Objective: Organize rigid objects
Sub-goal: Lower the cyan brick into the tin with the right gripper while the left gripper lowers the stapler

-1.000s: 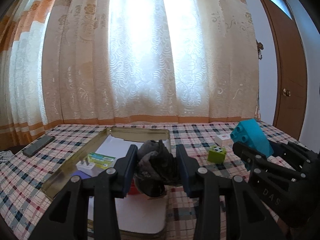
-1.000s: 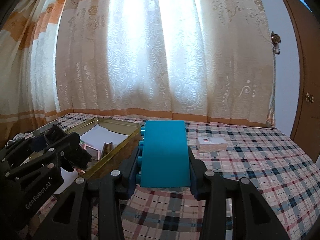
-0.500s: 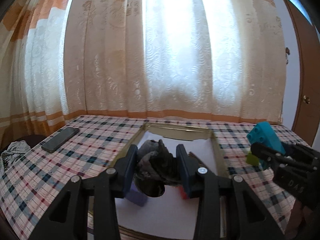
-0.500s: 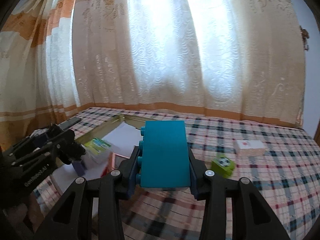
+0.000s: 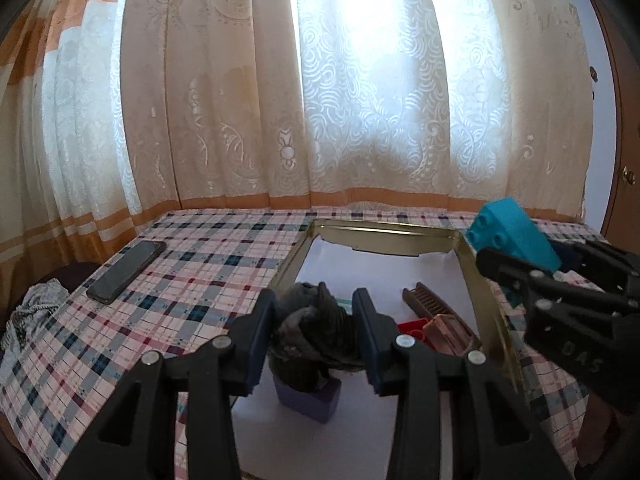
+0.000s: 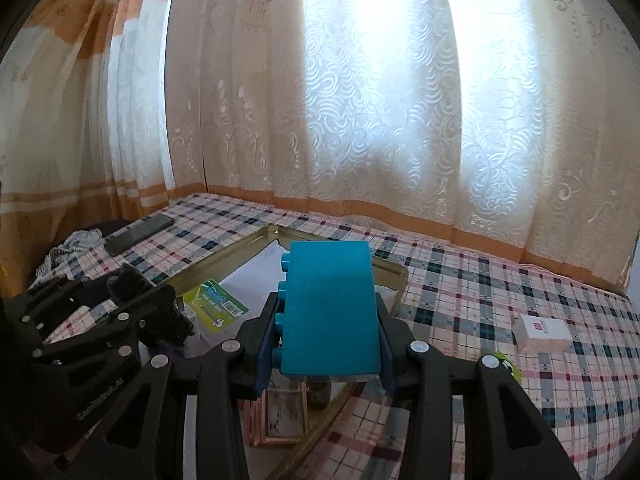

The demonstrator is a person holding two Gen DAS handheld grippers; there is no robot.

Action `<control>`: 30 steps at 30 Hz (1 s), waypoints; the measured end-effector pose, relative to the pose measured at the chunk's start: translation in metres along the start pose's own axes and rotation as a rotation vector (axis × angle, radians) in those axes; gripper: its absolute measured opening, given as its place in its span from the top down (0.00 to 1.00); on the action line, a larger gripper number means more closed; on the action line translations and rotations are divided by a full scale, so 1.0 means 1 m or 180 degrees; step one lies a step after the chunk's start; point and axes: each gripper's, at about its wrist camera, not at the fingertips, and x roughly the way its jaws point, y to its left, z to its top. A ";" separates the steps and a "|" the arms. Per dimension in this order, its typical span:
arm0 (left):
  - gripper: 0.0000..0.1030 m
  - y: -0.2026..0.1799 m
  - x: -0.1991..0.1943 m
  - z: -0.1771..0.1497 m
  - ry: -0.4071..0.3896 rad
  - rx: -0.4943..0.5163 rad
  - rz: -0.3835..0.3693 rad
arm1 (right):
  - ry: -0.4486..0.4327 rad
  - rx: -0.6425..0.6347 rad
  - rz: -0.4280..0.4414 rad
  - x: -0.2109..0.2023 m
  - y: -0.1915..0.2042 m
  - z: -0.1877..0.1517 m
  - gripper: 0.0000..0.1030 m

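Left jaws clamp a dark lump (image 5: 308,328), right a teal block (image 6: 330,312), over the tray (image 5: 480,280).

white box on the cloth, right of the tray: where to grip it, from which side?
Take the white box across its two long side faces, coming from above with the fingers straddling its short width. It lies flat on the checked cloth with open space all around, so a top-down approach looks unobstructed. Both tools are full: the right tool holds the teal block, so that needs placing first.
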 end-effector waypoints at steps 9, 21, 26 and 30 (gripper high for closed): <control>0.55 -0.002 0.020 0.010 0.0080 0.0123 0.0041 | 0.0278 -0.0045 0.0156 0.030 0.007 -0.001 0.57; 0.07 0.019 0.008 0.010 -0.0004 -0.0085 0.0294 | 0.0236 0.0046 0.0232 0.019 0.003 -0.002 0.32; 0.01 0.016 -0.001 0.012 -0.0035 -0.0105 0.0279 | 0.0204 0.0133 0.0202 0.007 -0.011 -0.003 0.26; 0.01 0.006 -0.002 0.014 -0.0017 -0.0095 0.0240 | 0.0168 0.0259 0.0143 -0.002 -0.029 -0.006 0.26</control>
